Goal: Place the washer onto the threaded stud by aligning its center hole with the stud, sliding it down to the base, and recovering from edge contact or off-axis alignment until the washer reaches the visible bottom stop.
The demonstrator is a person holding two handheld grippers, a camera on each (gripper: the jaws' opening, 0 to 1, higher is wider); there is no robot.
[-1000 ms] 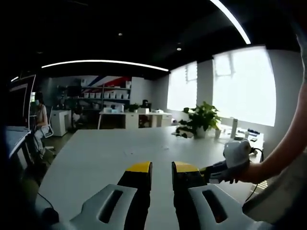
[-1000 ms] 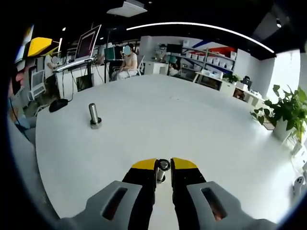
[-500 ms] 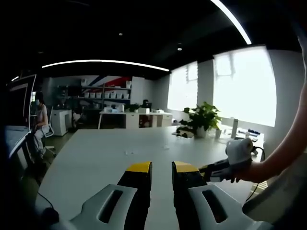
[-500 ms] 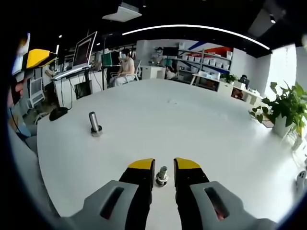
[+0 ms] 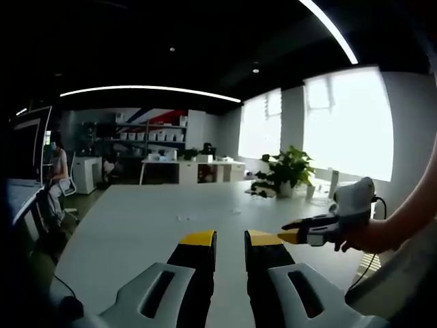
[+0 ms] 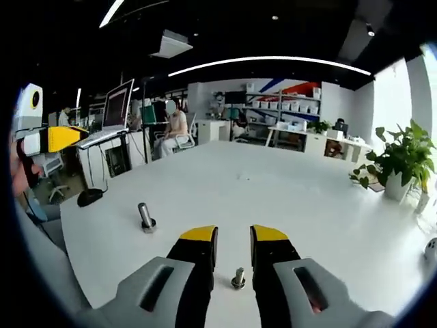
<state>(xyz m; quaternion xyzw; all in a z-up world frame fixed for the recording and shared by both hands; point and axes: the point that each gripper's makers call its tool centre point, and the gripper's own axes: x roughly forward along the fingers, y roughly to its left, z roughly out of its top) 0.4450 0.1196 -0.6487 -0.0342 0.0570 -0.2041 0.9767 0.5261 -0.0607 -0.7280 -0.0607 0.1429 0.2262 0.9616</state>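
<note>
In the right gripper view my right gripper [image 6: 232, 240] stands at six o'clock with its yellow-tipped jaws parted by a narrow gap and nothing held between them. Down in that gap, on the white table [image 6: 273, 198], a small threaded stud [image 6: 237, 278] stands upright with what looks like a washer or nut at its foot; it is too small for me to tell which, and I cannot tell whether my jaws touch it. A second, taller stud [image 6: 145, 217] stands upright on its own base at about nine o'clock from the jaw tips, well apart from the first. At the nine o'clock edge of this view my left gripper [image 6: 60, 139] comes in, its yellow jaw pointing toward three o'clock. In the left gripper view my left gripper [image 5: 231, 240] rises from six o'clock, jaws a little open with a slim gap and empty. At about three o'clock from those tips my right gripper [image 5: 307, 232] is carried in my hand [image 5: 369, 236], above the table [image 5: 136, 232], its yellow tip pointing toward nine o'clock. Beyond the table's far edge a potted plant [image 5: 287, 171] sits at about one o'clock, with bright windows [image 5: 345, 126] behind it, shelves [image 5: 147, 140] along the far wall at eleven o'clock, and a seated person [image 5: 58, 171] at nine o'clock.
</note>
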